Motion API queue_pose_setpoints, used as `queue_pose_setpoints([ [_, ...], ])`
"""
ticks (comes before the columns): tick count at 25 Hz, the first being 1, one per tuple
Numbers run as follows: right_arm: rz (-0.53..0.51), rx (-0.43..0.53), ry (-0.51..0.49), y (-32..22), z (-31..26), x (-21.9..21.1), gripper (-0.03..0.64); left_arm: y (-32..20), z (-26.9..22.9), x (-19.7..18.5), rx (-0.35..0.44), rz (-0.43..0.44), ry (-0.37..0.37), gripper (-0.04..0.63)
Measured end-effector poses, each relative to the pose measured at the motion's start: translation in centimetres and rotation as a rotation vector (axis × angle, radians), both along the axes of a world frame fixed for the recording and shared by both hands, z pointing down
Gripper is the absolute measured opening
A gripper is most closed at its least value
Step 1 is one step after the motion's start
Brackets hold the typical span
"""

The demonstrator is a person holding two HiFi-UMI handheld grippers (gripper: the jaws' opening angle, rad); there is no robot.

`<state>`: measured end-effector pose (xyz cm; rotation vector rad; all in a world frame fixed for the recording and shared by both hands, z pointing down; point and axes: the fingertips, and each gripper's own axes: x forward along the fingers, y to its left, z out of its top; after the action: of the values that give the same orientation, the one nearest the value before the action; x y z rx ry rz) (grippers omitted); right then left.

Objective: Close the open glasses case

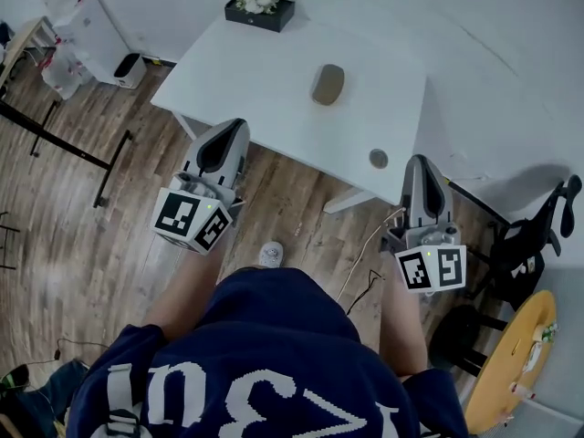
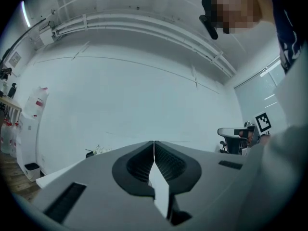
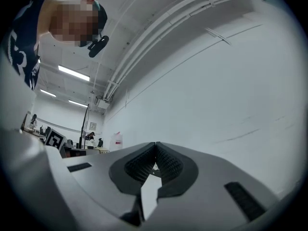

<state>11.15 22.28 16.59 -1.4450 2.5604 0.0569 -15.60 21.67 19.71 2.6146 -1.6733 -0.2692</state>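
The glasses case (image 1: 328,84) is a tan oval lying on the white table (image 1: 265,71), right of its middle. It shows as one rounded shape with no raised lid. My left gripper (image 1: 234,126) is held at the table's near left edge, its jaws together with nothing between them. My right gripper (image 1: 418,161) hangs by the near right corner, also shut and empty. Both point toward the table, well short of the case. In the left gripper view the left gripper (image 2: 154,142) faces a bare wall, and the right gripper (image 3: 155,143) does the same in its view. Neither view shows the case.
A black box with white flowers (image 1: 260,11) stands at the table's far edge. A small round disc (image 1: 379,158) lies near the right front corner. A black office chair (image 1: 534,235) and a yellow round table (image 1: 511,354) are at right, and a cable (image 1: 365,263) runs along the wooden floor.
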Motion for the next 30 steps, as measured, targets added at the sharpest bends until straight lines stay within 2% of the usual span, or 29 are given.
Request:
queue_pose_setpoints([
  [7, 0.012, -0.019, 0.006, -4.3, 0.3, -1.9, 0.025, -5.2, 0.5, -1.2, -0.01, 0.035, -0.004, 0.017],
  [16, 0.018, -0.073, 0.014, -8.7, 2.5, -1.5, 0.025, -9.3, 3.2, -0.8, -0.075, 0.042, 0.021, 0.015],
  [22, -0.017, -0.086, -0.003, -14.6, 3.1, -0.7, 0.025, -14.2, 3.6, 0.3, -0.078, 0.027, 0.016, 0.017],
  [26, -0.049, -0.095, -0.014, -19.8, 3.4, 0.6, 0.025, -19.0, 3.5, 1.7, -0.086, 0.01, 0.039, 0.017],
  [30, -0.084, -0.078, -0.024, -25.0, 2.5, 2.0, 0.025, -23.2, 2.6, 3.5, -0.07, 0.008, 0.016, 0.017],
])
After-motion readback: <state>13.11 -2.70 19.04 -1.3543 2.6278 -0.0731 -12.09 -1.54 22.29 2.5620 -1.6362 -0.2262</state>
